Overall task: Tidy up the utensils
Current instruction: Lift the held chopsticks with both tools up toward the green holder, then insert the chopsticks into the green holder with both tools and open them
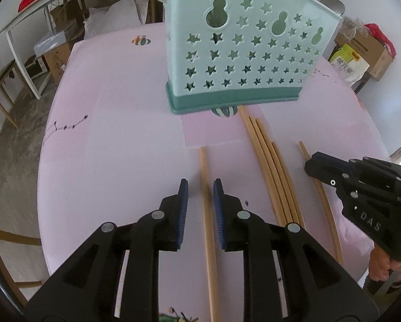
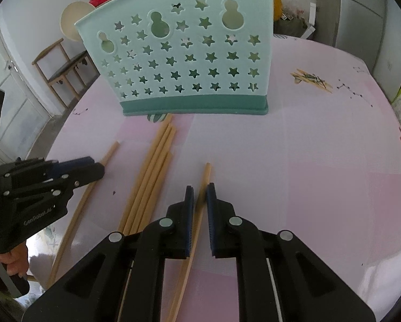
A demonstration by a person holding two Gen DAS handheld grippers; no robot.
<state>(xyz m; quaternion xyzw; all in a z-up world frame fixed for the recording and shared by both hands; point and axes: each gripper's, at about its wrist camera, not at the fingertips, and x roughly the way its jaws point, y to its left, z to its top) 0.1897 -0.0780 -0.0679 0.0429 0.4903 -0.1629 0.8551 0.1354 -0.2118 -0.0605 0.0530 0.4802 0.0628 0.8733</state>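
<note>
A mint-green utensil holder (image 1: 240,53) (image 2: 187,61) with star cut-outs stands upright on the pink table (image 1: 119,134). Several wooden chopsticks (image 1: 275,174) (image 2: 152,171) lie bundled in front of it. In the left wrist view, my left gripper (image 1: 201,187) is open astride a single chopstick (image 1: 204,166), with a gap showing on both sides; from the right wrist view it (image 2: 95,167) sits low over that chopstick (image 2: 111,153). My right gripper (image 2: 199,196) (image 1: 311,161) is shut on another lone chopstick (image 2: 206,171) (image 1: 303,149), whose tip sticks out ahead of the pads.
A small pile of toothpick-like sticks (image 2: 311,80) lies far right on the table. A wooden chair (image 2: 63,67), cardboard boxes (image 1: 361,51) and a white side table (image 1: 39,5) surround it. A person's hand (image 1: 383,265) (image 2: 15,263) grips each tool handle.
</note>
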